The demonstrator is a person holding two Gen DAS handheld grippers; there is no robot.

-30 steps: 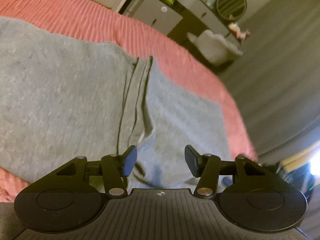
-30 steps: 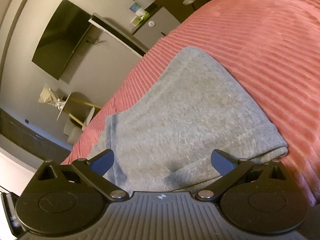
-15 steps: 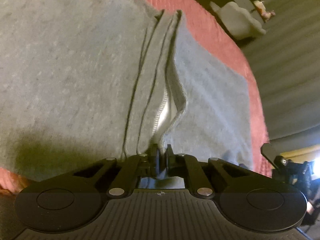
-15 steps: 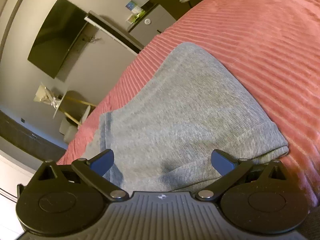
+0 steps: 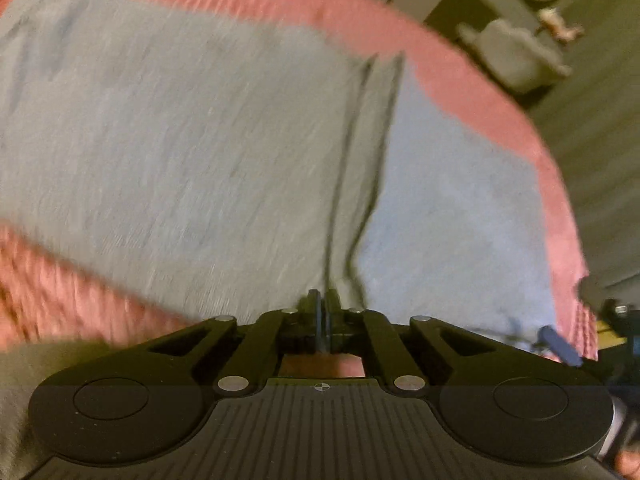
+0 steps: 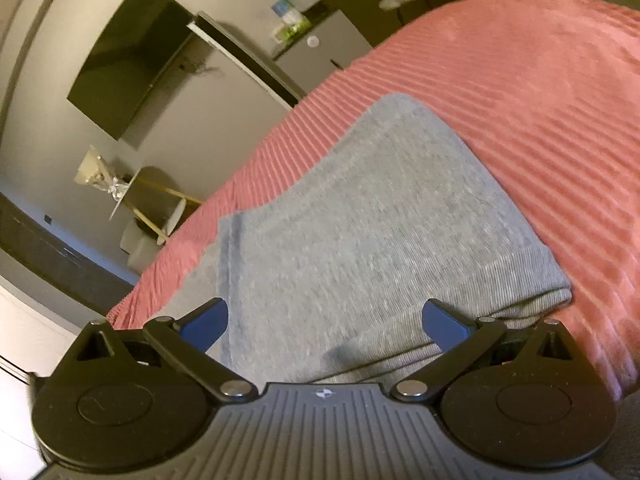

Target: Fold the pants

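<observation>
The grey pants [image 6: 372, 240] lie spread on the bed, over a pink ribbed bedspread [image 6: 540, 92], and from where I stand they look partly folded already. In the right wrist view a ribbed cuff [image 6: 516, 280] sits at the near right with more than one layer stacked under it, so I'd judge the legs have been laid one on the other. They are not yet a compact bundle; a long stretch of cloth runs away toward the far side of the bed.

The left tool [image 5: 322, 312] has its two fingers pressed together on the near edge of the fabric, right where a pair of dark seam lines [image 5: 360, 152] runs down to it. That view is smeared, so I can't say how many layers it has pinched. The right tool [image 6: 326, 326] hangs with its fingers spread wide just over the cuff end, gripping nothing; whether its tips touch the cloth I can't tell.

My guess is that the lengthwise fold is done and the crosswise folds are what's left: the right side needs to take hold of its end, and then both ends get carried over toward the far part of the pants and smoothed flat.
</observation>
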